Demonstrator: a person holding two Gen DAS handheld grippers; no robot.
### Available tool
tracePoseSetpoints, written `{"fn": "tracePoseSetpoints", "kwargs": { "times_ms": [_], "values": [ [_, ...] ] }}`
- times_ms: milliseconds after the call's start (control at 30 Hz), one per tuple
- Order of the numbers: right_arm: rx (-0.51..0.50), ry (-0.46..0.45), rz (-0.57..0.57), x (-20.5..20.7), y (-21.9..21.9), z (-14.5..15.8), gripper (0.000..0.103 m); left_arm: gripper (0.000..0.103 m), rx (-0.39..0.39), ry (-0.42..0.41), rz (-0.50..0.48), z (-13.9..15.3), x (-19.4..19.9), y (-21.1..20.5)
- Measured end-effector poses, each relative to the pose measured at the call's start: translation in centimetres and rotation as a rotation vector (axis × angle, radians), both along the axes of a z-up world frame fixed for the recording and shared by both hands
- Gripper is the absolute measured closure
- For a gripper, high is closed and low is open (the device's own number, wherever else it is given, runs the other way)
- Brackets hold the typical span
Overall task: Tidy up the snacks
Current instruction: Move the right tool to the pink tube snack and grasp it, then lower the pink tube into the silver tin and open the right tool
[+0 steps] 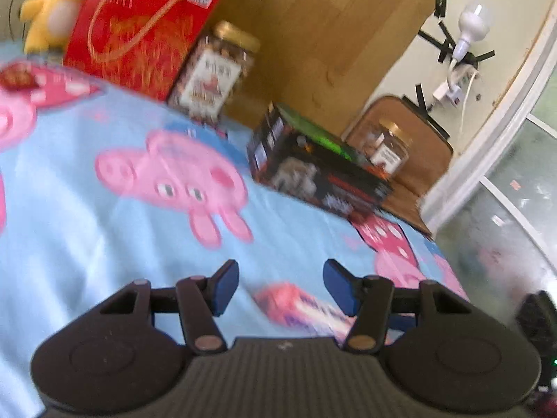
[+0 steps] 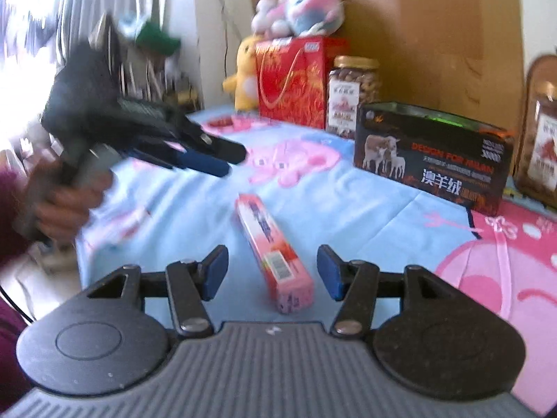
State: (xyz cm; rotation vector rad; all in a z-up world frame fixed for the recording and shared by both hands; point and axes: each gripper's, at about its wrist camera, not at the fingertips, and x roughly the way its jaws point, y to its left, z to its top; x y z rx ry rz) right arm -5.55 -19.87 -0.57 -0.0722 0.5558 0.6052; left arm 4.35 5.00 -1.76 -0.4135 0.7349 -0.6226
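I see both claws hovering over the blue cartoon-pig sheet [image 2: 348, 202], and neither one grips anything. My right gripper [image 2: 272, 271] has its blue pads spread apart, with the long pink snack box [image 2: 273, 250] lying flat on the sheet between and just beyond them, untouched by either pad. From the left wrist view, my left gripper [image 1: 280, 287] is parted about as wide, and the same pink snack box [image 1: 303, 308] shows below its right finger, blurred, so I can't say for sure how near the pad is to it.

In the right wrist view the left gripper [image 2: 212, 158] hangs in the air off to the left, held by a hand [image 2: 66, 205] with a dark red sleeve, well apart from the box.

Along the far edge of the sheet stand a red gift box [image 2: 292, 80] with a plush toy [image 2: 303, 8] on top, a yellow plush [image 2: 243, 76] beside it, a gold-lidded nut jar [image 2: 351, 94] and a black carton [image 2: 431, 160] lying on its side. A second jar [image 2: 539, 132] sits at the right edge, beyond the carton.
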Motion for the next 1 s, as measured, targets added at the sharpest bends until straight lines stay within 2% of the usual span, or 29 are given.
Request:
{"fn": "tracePoseSetpoints", "kwargs": {
  "times_ms": [67, 133, 200, 267, 367, 400, 433, 467, 567, 600, 667, 700, 733, 833, 1000],
  "values": [
    [-0.025, 0.016, 0.002, 0.6, 0.2, -0.4, 0.045, 0.048, -0.035, 0.049, -0.015, -0.3, -0.5, 0.0],
    [-0.031, 0.049, -0.003, 1.2, 0.1, -0.8, 0.069, 0.048, -0.055, 0.091, -0.029, -0.7, -0.7, -0.2],
    [0.027, 0.094, -0.023, 1.8, -0.7, -0.8, 0.072, 0.048, -0.067, 0.12, -0.052, -1.0, -0.5, -0.8],
    [0.118, 0.152, -0.057, 2.2, -1.7, -1.1, 0.074, 0.048, -0.041, 0.122, -0.054, -1.1, -0.2, -1.6],
    [0.25, 0.225, -0.088, 2.7, -2.8, -1.8, 0.075, 0.043, 0.01, 0.068, -0.034, -0.3, 0.3, -2.1],
    [0.282, 0.243, -0.093, 2.7, -3.1, -1.9, 0.075, 0.037, 0.022, 0.043, -0.023, 0.1, 0.6, -2.1],
    [0.304, 0.255, -0.095, 2.8, -3.3, -2.0, 0.075, 0.029, 0.038, 0.022, -0.009, 0.5, 1.0, -2.0],
    [0.312, 0.26, -0.094, 2.8, -3.4, -2.0, 0.075, 0.025, 0.053, 0.005, 0.002, 0.8, 1.6, -2.1],
    [0.29, 0.244, -0.083, 2.4, -2.9, -1.8, 0.075, 0.023, 0.084, -0.006, -0.017, 1.0, 3.4, -3.1],
    [0.287, 0.242, -0.082, 2.4, -2.9, -1.7, 0.075, 0.024, 0.093, -0.005, -0.048, 0.8, 3.9, -3.7],
    [0.294, 0.247, -0.083, 2.5, -3.0, -1.8, 0.075, 0.041, 0.126, 0.012, -0.104, -0.1, 4.4, -5.0],
    [0.301, 0.251, -0.084, 2.6, -3.1, -1.8, 0.075, 0.052, 0.138, 0.035, -0.134, -0.7, 4.5, -5.6],
    [0.304, 0.252, -0.085, 2.6, -3.1, -1.8, 0.076, 0.058, 0.15, 0.009, -0.134, -0.9, 4.0, -5.9],
    [0.286, 0.244, -0.086, 2.6, -3.2, -1.6, 0.077, 0.057, 0.172, -0.016, -0.136, -0.6, 2.8, -6.3],
    [0.243, 0.176, -0.057, 3.8, -3.2, 0.2, 0.077, 0.057, 0.134, -0.056, -0.116, 2.0, 4.3, -6.3]
  ]
}}
